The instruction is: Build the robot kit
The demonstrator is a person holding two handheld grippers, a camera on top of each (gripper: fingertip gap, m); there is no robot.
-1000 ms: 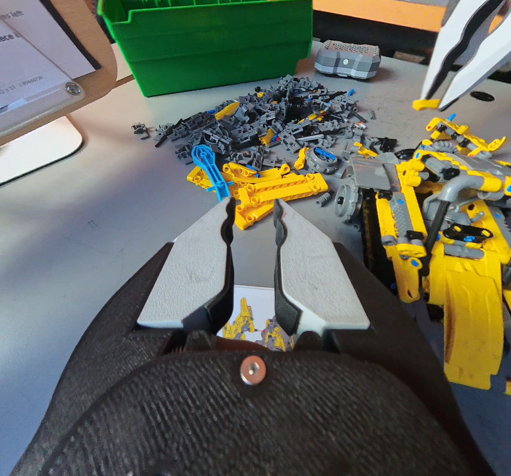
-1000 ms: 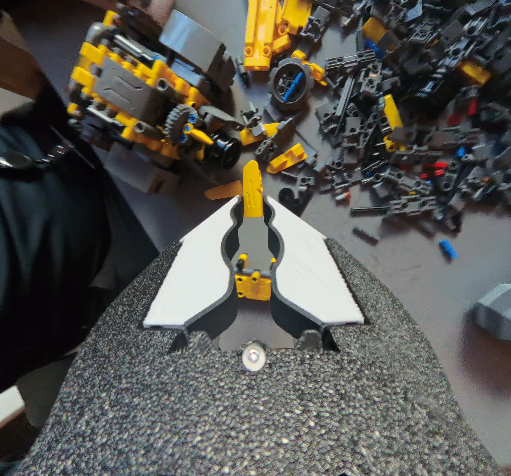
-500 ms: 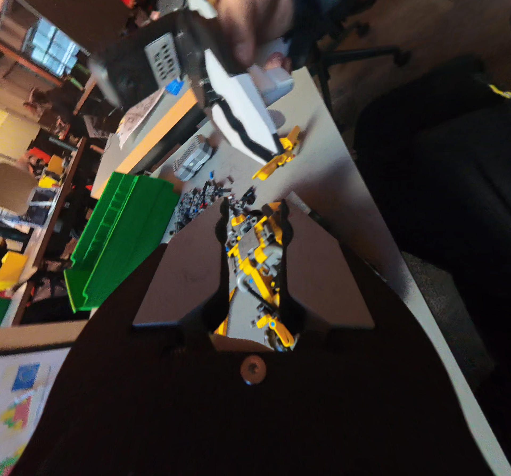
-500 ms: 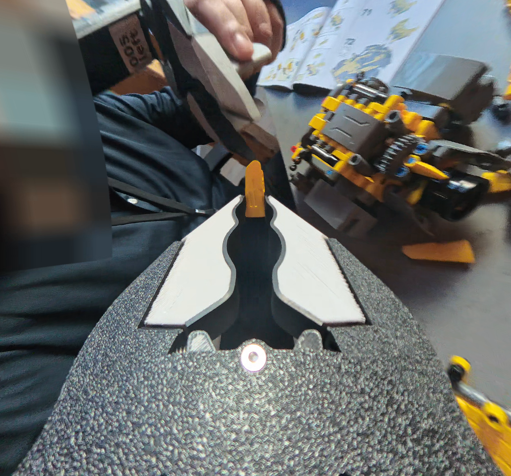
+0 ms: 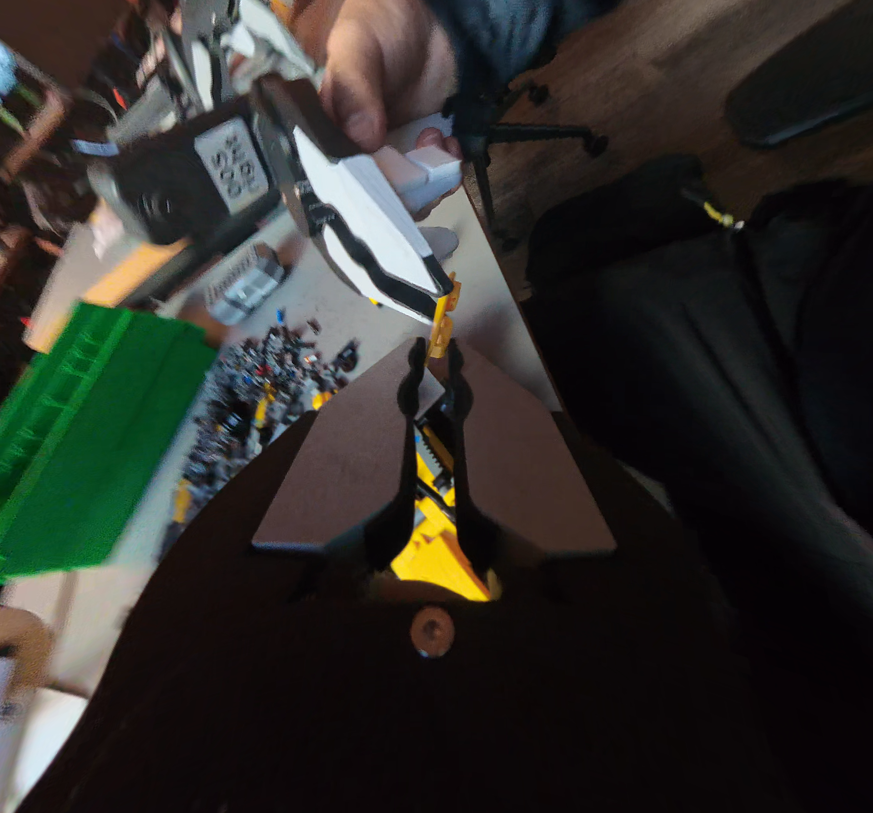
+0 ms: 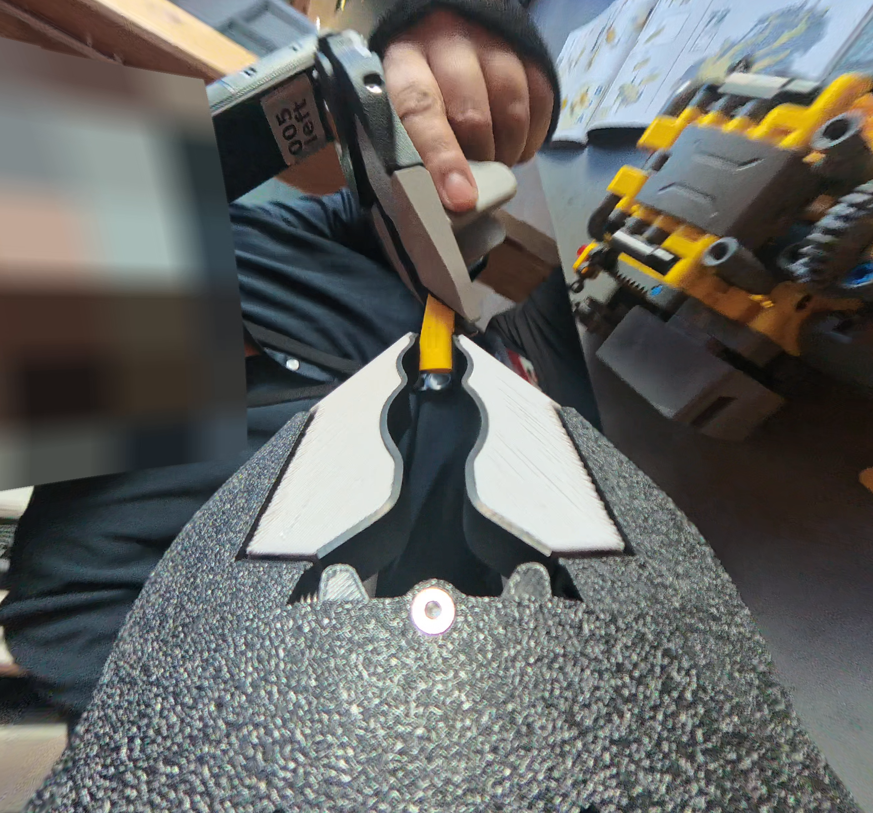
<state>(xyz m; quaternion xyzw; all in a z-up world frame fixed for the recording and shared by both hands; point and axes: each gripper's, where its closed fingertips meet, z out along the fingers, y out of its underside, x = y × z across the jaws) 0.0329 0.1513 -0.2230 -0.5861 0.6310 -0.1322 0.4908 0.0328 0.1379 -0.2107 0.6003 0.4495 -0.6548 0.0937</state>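
My right gripper (image 6: 435, 356) is shut on a narrow yellow building-toy piece (image 6: 434, 339) and holds it in the air off the table's front edge. The piece's far end sticks out past the fingertips. My left gripper (image 5: 435, 352) faces it, and its jaws have narrowed onto that free end (image 5: 440, 334). In the left wrist view the right gripper (image 5: 437, 301) comes in from the upper left, held by a hand (image 5: 387, 49). In the right wrist view the left gripper (image 6: 460, 313) meets the piece from above.
A part-built yellow and grey model vehicle (image 6: 708, 233) stands on the grey table (image 5: 477, 242), with an open instruction booklet (image 6: 685, 35) behind it. A pile of loose parts (image 5: 264, 389), a green bin (image 5: 85, 436) and a small grey box (image 5: 245, 285) lie farther off. The person's dark clothing is below. Left and right tips are no more than a few centimetres apart.
Both grippers have risen from the table and turned to face each other. The left gripper's jaws have narrowed around the free end of the yellow piece held by the right gripper.
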